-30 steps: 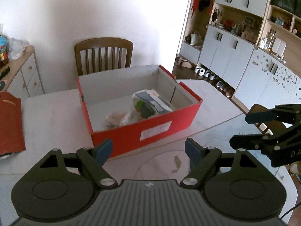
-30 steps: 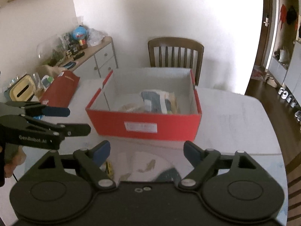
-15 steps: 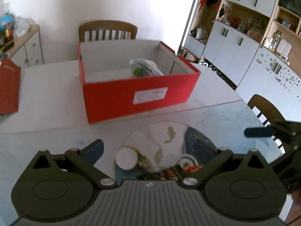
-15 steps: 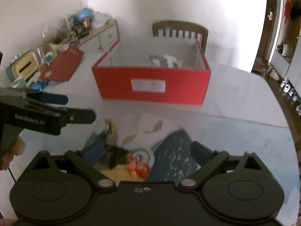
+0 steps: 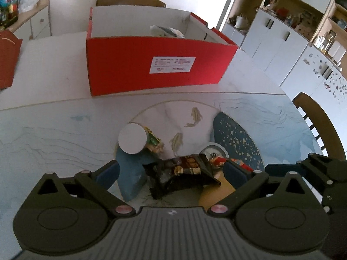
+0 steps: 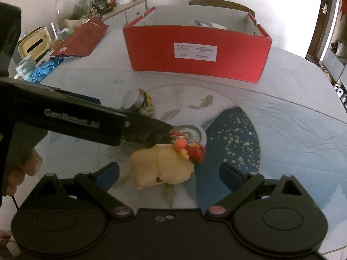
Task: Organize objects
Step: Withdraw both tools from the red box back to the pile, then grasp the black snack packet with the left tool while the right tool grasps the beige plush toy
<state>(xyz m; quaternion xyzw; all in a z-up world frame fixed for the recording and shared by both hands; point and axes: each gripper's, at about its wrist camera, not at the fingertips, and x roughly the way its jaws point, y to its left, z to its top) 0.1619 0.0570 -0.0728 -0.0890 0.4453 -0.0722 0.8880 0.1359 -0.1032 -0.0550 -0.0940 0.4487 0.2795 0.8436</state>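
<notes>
the table (image 5: 54, 130) carries a red box (image 5: 151, 69) at the back, some items already inside. nearer lie a yellow pouch (image 6: 162, 169), a dark packet (image 5: 184, 173), a white-lidded cup (image 5: 132, 138) and a small can (image 6: 193, 132). the left gripper (image 5: 171, 169), fingers spread wide, hangs over the packet; the right gripper (image 6: 169, 173), equally wide, frames the pouch. this looks like the reach: next, lower, close, carry to the box.

The pale marble-patterned bench (image 6: 292, 91) with fish motifs is carrying an open red cardboard box (image 6: 195, 52), a white-lidded round tub (image 5: 132, 138), a dark crinkled snack packet (image 5: 184, 178), a yellow soft toy (image 6: 161, 164) and a flat red folder (image 6: 83, 38).
</notes>
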